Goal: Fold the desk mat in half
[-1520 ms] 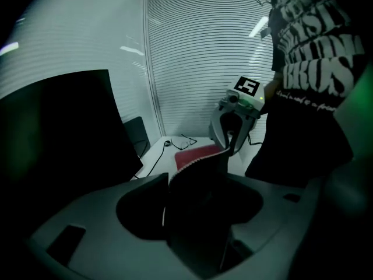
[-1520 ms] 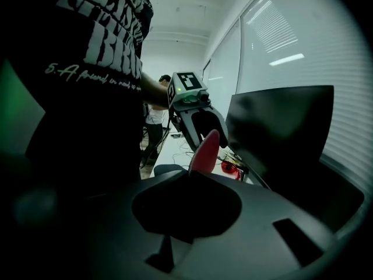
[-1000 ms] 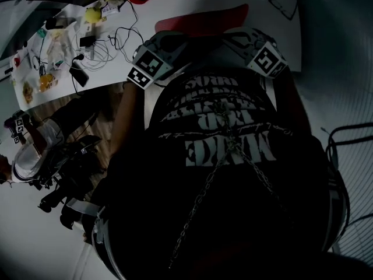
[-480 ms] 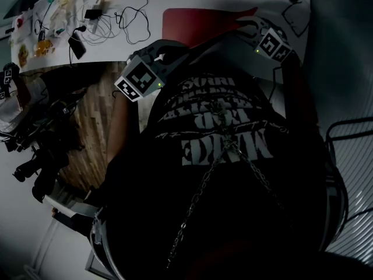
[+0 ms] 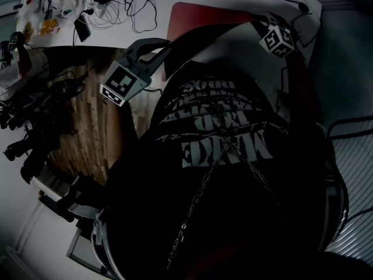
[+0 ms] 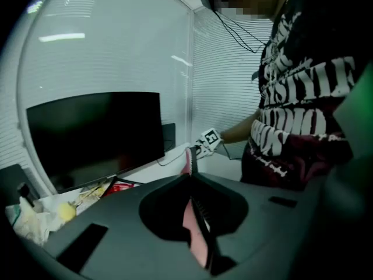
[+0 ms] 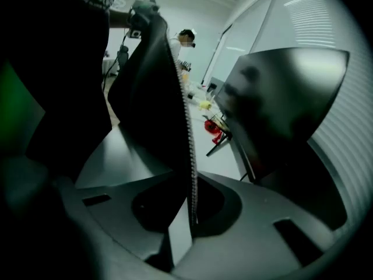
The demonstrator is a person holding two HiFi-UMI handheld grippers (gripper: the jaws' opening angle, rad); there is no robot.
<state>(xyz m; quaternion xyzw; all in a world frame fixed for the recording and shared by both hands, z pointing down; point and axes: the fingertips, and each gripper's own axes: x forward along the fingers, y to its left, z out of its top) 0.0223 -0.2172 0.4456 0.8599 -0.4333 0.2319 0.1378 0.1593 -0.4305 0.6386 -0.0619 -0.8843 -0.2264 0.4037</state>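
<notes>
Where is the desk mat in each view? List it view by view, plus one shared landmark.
Head view: desk mat, red, top centre.
Left gripper view: its pink edge rises from bottom centre.
Right gripper view: dark sheet, centre-left, rising from bottom centre.
Shared landmark: white desk.

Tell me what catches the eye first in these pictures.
The desk mat, red on one face and dark on the other, is lifted off the white desk at the head view's top. The left gripper is shut on one edge; the right gripper has just been closing its jaws on another, the mat between them. A dark monitor stands behind.
</notes>
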